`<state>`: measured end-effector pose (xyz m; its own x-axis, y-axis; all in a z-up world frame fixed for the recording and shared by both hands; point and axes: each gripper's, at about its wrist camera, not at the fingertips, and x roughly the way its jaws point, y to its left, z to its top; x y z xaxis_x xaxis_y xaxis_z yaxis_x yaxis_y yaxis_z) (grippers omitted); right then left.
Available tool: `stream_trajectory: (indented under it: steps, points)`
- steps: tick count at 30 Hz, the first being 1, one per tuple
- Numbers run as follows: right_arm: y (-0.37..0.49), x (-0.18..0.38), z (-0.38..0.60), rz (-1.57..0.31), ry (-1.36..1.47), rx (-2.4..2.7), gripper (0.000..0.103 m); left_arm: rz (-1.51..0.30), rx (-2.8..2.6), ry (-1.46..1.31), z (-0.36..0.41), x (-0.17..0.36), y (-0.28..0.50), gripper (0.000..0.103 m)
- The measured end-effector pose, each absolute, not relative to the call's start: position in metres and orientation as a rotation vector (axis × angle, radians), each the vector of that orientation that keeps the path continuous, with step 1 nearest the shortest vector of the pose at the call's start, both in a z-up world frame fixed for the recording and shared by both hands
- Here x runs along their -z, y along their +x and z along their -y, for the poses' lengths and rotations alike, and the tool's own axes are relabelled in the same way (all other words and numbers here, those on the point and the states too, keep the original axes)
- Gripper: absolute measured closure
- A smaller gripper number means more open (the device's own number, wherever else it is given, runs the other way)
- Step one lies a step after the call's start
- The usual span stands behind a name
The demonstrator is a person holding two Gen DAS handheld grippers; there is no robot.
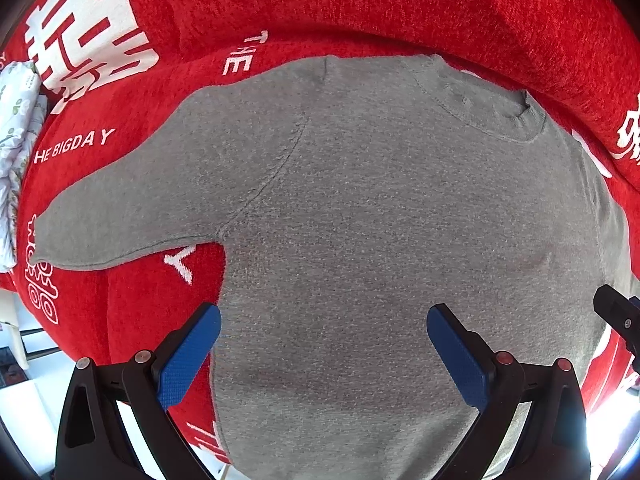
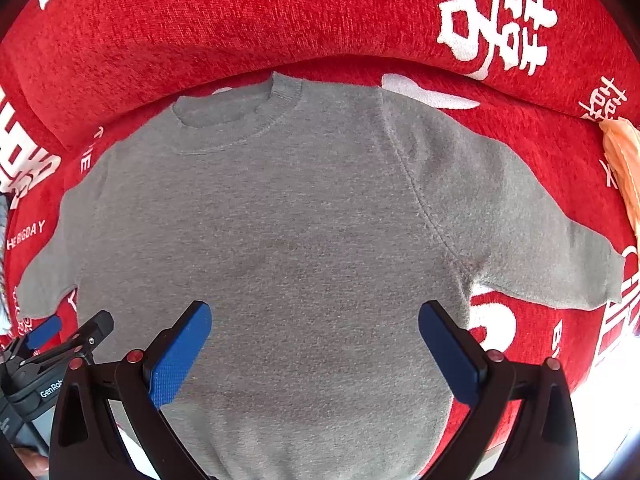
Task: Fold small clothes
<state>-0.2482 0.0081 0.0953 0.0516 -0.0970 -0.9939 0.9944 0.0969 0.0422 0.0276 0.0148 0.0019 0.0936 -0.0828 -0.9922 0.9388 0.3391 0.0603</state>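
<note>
A small grey knit sweater [image 1: 380, 220] lies spread flat, front up, on a red sofa seat, neck towards the backrest and both short sleeves out to the sides. The right wrist view shows the same sweater [image 2: 288, 232]. My left gripper [image 1: 324, 316] hovers open above the sweater's lower left body, blue pads wide apart, nothing between them. My right gripper [image 2: 314, 314] hovers open above the lower right body, also empty. The left gripper [image 2: 76, 332] shows at the lower left of the right wrist view. A black finger of the right gripper [image 1: 618, 314] enters at the right edge.
The red sofa cover [image 1: 360, 8] with white lettering wraps the seat and backrest. A white floral cloth [image 1: 16, 132] lies at the sofa's left end. An orange cloth [image 2: 624, 160] lies at the right end. Bright floor shows below the seat's front edge.
</note>
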Motion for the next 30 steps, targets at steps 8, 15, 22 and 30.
stream_trajectory:
  steps: [8, 15, 22, 30]
  points:
    - [-0.23, -0.098, -0.012, -1.158, 1.059, 1.118, 0.0, -1.242, 0.941, 0.897, -0.022, 0.0, 0.041, 0.0]
    - [-0.201, -0.103, -0.019, -1.141, 1.012, 1.072, 0.0, -1.255, 0.916, 0.866, -0.033, 0.0, 0.064, 0.0]
    - [-0.169, -0.103, -0.025, -1.127, 1.013, 1.012, 0.0, -1.292, 0.915, 0.764, -0.051, -0.001, 0.1, 0.0]
    - [-0.133, -0.095, -0.035, -1.158, 0.989, 0.942, 0.0, -1.341, 0.879, 0.422, -0.101, 0.009, 0.203, 0.0]
